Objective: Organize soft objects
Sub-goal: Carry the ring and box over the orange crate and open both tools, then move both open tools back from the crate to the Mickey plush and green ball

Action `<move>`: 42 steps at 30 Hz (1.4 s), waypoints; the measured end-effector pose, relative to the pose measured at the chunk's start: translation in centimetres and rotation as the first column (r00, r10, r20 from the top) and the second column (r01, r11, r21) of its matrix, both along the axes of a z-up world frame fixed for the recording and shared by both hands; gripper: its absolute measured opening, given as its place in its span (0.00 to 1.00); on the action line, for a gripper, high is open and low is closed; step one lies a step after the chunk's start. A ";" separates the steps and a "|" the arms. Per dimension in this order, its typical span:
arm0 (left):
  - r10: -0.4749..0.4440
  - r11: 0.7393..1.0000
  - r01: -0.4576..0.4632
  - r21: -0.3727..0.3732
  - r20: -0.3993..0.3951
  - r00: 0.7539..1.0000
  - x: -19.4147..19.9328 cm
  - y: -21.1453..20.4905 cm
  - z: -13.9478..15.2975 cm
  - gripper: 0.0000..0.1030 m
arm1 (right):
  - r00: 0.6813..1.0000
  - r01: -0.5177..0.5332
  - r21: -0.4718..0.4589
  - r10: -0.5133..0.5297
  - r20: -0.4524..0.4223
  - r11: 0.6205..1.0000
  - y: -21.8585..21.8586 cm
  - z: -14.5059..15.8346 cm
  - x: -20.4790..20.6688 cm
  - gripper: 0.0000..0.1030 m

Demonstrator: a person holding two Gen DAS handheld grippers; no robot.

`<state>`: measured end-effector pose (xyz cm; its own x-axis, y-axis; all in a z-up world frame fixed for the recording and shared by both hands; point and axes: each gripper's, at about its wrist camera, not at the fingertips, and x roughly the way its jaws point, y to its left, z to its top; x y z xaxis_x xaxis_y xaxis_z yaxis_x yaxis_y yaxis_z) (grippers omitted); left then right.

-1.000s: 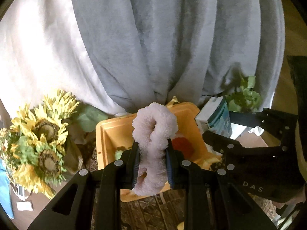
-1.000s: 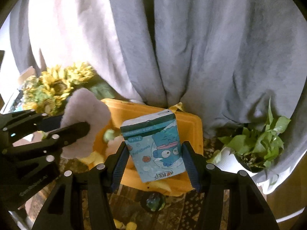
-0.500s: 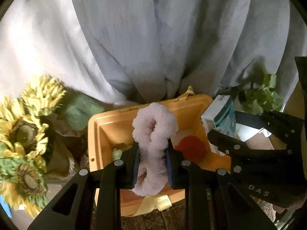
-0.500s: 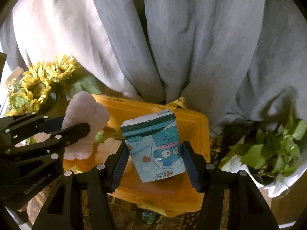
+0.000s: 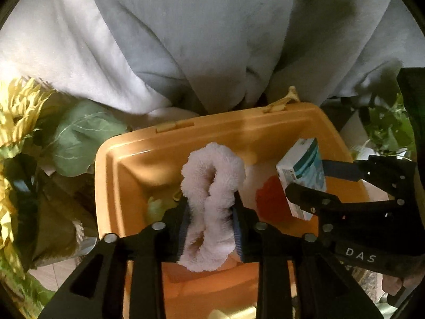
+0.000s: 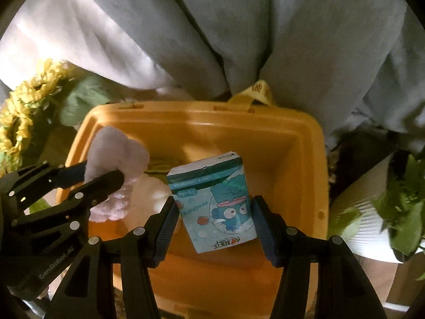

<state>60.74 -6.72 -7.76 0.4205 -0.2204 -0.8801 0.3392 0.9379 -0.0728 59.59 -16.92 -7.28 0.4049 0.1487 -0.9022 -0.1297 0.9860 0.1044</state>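
- The left gripper [image 5: 211, 227] is seen clenched on a fluffy pink scrunchie [image 5: 211, 202]; the loop is pinched at its middle between both pads and twisted into a figure-eight.
- The scrunchie is held in the air above the open yellow plastic bin [image 5: 124, 159], over its left half; its upper loop stands clear above the fingertips and its lower loop hangs between the fingers.
- The right gripper [image 6: 213, 218] is seen clamped on a teal tissue pack [image 6: 212, 203] printed with a blue cartoon character; the pack is gripped by its two side edges and tilted slightly.
- The tissue pack is held above the bin's interior, right of the scrunchie; the two items are apart, not touching.
- In the right wrist view the left gripper [image 6: 103, 179] with the scrunchie [image 6: 117, 159] is recorded at the bin's left edge.
- Inside the bin a red soft item [image 5: 271, 199] and a pale green item [image 5: 156, 207] are noted on the bottom; neither can be identified further.
- Behind the bin a grey curtain [image 5: 212, 40] hangs; artificial sunflowers [image 6: 24, 117] stand to the left and a leafy potted plant [image 6: 401, 202] to the right.
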 end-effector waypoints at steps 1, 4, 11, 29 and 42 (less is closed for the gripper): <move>-0.003 1.000 0.003 0.000 -0.004 1.000 0.1 0.0 -0.2 0.40 | 1.000 -0.006 -0.002 0.006 -0.003 1.000 0.0 -0.3 0.2 0.58; 0.002 1.000 -0.002 0.029 0.010 1.000 0.0 -0.1 -0.5 0.55 | 1.000 0.002 -0.086 -0.001 0.009 0.996 0.1 -0.7 0.3 0.63; 0.028 0.999 -0.030 0.041 0.051 0.998 -1.1 0.3 0.3 0.63 | 0.997 0.044 -0.078 -0.039 0.070 0.996 -0.8 0.6 -0.4 0.63; 0.081 0.996 -0.084 0.000 0.233 0.969 -10.1 1.6 6.6 0.78 | 0.955 0.025 -0.057 -0.007 0.296 0.998 0.4 7.1 -9.5 0.63; 0.113 0.994 -0.111 -0.019 0.249 0.962 -16.5 1.9 7.3 0.80 | 0.943 0.002 -0.078 0.024 0.331 0.997 0.4 7.9 -15.4 0.63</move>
<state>44.27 -4.80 -0.44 0.6489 -0.1629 -0.7432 0.2399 0.9708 -0.0033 44.19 -16.49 0.61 0.6814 0.0904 -0.7263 -0.1545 0.9877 -0.0220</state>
